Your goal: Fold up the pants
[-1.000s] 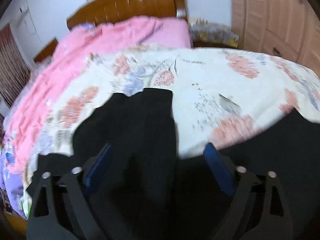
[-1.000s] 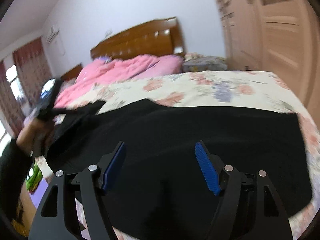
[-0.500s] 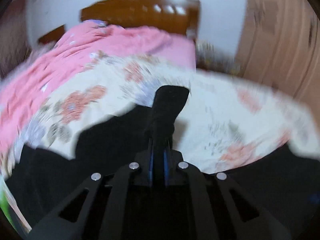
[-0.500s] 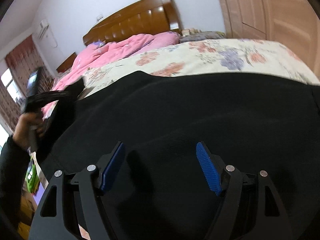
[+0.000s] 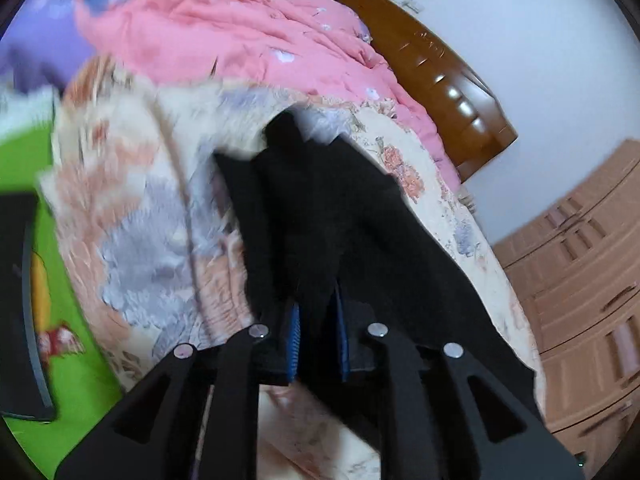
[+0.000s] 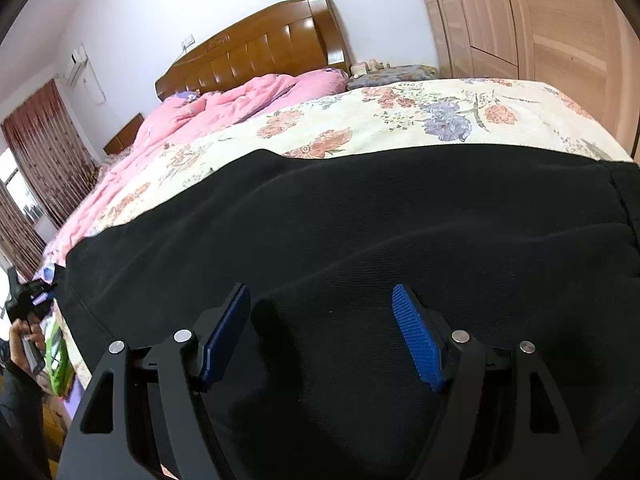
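Note:
Black pants [image 6: 360, 216] lie spread across the floral bedsheet [image 6: 400, 120], waistband at the right. My right gripper [image 6: 319, 290] hovers just above the middle of them, open, nothing between its blue pads. In the left wrist view my left gripper [image 5: 317, 312] has a bunched end of a pants leg [image 5: 320, 208] between its pads; the jaws are opening a little but still pinch the cloth. The leg stretches away from it over the bed's edge. The left gripper [image 6: 24, 304] also shows at the far left of the right wrist view, held by a hand [image 6: 26, 340].
A pink quilt [image 6: 240, 100] lies heaped near the wooden headboard [image 6: 260, 48]. Wardrobe doors [image 6: 540, 40] stand along the right. Beside the bed, a green mat [image 5: 80, 360] and a dark flat object [image 5: 16, 300] lie on the floor. Curtains [image 6: 40, 152] hang at the left.
The left gripper closed on the leg end, rolled, and swung fast out to the bed's left edge, drawing the leg straight. The right gripper sank slightly toward the pants, still open.

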Available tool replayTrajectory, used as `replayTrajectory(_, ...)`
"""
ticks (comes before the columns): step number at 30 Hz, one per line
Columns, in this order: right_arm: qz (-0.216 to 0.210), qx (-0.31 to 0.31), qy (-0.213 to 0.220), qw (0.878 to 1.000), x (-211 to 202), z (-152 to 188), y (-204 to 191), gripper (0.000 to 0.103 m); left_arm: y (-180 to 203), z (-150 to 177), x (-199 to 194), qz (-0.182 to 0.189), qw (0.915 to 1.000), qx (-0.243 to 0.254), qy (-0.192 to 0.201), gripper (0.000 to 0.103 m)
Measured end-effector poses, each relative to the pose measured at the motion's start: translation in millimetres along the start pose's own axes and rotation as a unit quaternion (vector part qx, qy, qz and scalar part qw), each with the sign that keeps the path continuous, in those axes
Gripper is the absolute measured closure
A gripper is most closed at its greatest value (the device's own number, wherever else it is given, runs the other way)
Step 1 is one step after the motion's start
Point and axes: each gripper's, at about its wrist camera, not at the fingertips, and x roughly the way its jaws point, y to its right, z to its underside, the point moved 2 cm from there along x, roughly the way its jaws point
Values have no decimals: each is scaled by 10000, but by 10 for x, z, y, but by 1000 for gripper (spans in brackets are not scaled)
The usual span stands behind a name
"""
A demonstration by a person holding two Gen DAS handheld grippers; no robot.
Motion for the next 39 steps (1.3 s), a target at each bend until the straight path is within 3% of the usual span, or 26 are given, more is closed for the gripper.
replayTrajectory(1,32,-27,-9,10000,2,3,-5,31,-24,14,-12,171,9998,-44,82,81)
replayTrajectory(3,73,-57,-18,10000,14,3,-7,30,-24,16,-47,596,9978,-226,200,53)
replayTrajectory(4,90,-71,-15,9999,20,4,-8,30,-12,12,-70,707,9967,-294,256,50)
replayTrajectory(9,169,-194,-11,9997,49,18,-33,28,137,40,-30,38,9994,-235,257,54)
replayTrajectory(14,133,-317,-119,9993,61,23,-50,24,293,134,26,-864,9955,386,86,55)
replayTrajectory(16,162,-352,-201,9990,27,28,-49,24,398,170,-28,-1309,9898,550,134,51)
replayTrajectory(17,141,-294,-217,9992,-16,36,-27,23,499,211,-122,-1704,9823,688,364,35)
replayTrajectory(18,108,-208,-214,9995,-63,49,6,22,637,276,-248,-1892,9755,880,698,29)
replayTrajectory(20,68,-59,-128,9999,-172,85,88,22,985,492,-463,-1879,9643,1447,1175,23)
replayTrajectory(22,101,7,20,9999,-304,129,179,21,1385,790,-551,-1568,9549,2131,1348,10)
replayTrajectory(25,532,-197,238,9981,-494,183,283,21,1884,1223,-482,-946,9440,2972,1075,3)
replayTrajectory(27,972,-544,160,9936,-498,204,289,21,2272,1588,-262,-593,9277,3633,624,2)
replayTrajectory(29,1471,-757,-88,9862,-454,261,376,20,2542,1979,-44,-526,9096,4113,279,2)
replayTrajectory(31,1307,-753,-196,9884,-460,332,491,21,2642,2196,114,-575,9001,4320,17,2)
replayTrajectory(34,1076,-734,-286,9911,-538,340,610,22,2618,2513,441,-907,8778,4672,-537,1)
replayTrajectory(35,1039,-761,-267,9913,-540,346,621,22,2570,2496,425,-741,8874,4531,-412,1)
replayTrajectory(37,1007,-783,-216,9916,-556,352,611,22,2471,2400,471,-713,9006,4225,-724,1)
replayTrajectory(38,1022,-762,-196,9916,-572,348,584,22,2508,2340,435,-901,9019,4167,-691,3)
replayTrajectory(39,1061,-756,-164,9913,-598,329,562,22,2619,2297,354,-969,8974,4279,-468,3)
